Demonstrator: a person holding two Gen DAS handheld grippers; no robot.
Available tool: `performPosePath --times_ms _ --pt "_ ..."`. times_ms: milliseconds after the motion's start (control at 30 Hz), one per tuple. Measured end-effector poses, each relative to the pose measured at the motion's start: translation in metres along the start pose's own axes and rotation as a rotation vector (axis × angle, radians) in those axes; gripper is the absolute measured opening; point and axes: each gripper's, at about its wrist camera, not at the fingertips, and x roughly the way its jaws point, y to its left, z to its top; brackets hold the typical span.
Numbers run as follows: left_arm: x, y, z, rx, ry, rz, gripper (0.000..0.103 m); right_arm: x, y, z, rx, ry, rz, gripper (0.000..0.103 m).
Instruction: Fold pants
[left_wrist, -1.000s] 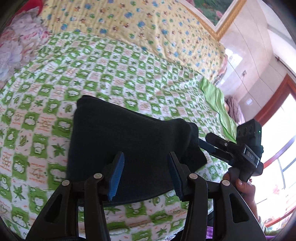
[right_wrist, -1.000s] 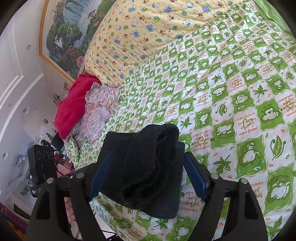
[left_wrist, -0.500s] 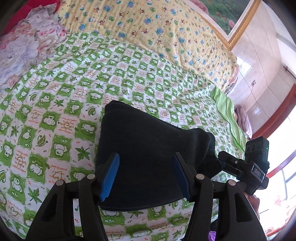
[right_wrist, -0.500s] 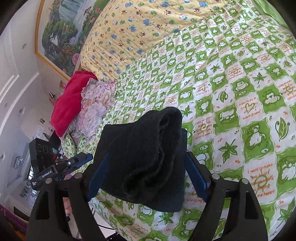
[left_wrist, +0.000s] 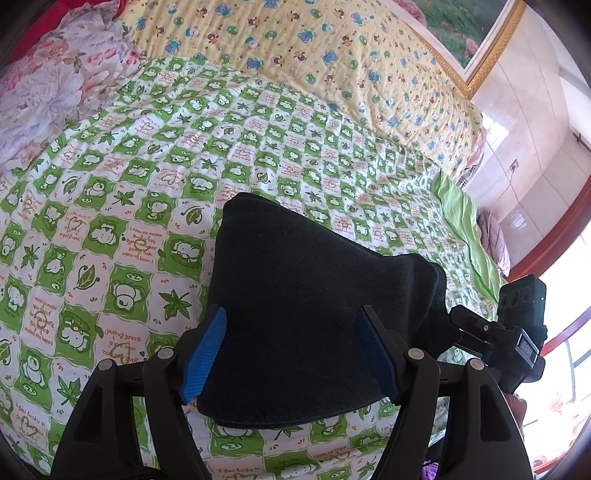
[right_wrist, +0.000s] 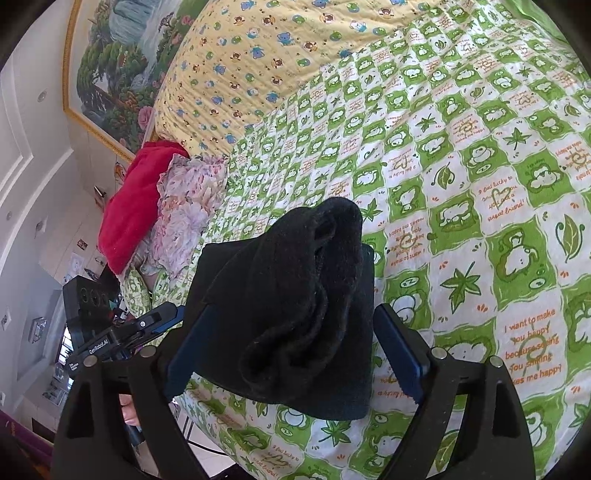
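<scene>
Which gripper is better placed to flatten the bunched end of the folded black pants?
Right. The right gripper, jaws just opened, straddles the bunched end of the black fleece pants; the left gripper, also just opened, straddles their flat end.

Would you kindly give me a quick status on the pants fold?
Left gripper open, jaws just widening; right gripper open too. Black pants folded on green checked bedspread, not pinched. Nothing in the way.

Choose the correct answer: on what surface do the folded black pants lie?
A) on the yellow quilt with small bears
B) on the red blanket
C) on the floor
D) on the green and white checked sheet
D: the black pants rest on the green and white checked sheet; the yellow quilt lies farther back, and the red blanket is at the bed's edge.
</scene>
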Motion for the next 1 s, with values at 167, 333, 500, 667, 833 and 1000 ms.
performPosePath --times_ms 167,333,500,667,833,1000 --pt "0.011 0.011 0.000 -0.022 0.015 0.030 0.074 0.003 0.000 0.000 -0.005 0.002 -0.009 0.088" --pt "0.024 0.026 -0.001 -0.054 0.043 0.037 0.075 0.006 -0.001 0.000 0.002 0.008 -0.013 0.089" --pt "0.032 0.034 -0.003 -0.072 0.060 0.030 0.076 0.007 -0.005 -0.002 0.012 0.014 -0.018 0.089" --pt "0.035 0.041 -0.002 -0.083 0.061 0.024 0.076 0.007 -0.008 -0.004 0.023 0.014 -0.022 0.089" --pt "0.035 0.047 -0.004 -0.089 0.065 0.016 0.074 0.006 -0.009 -0.006 0.024 0.014 -0.025 0.089" --pt "0.033 0.053 -0.005 -0.107 0.063 0.009 0.074 0.008 -0.009 -0.007 0.022 0.018 -0.027 0.089"
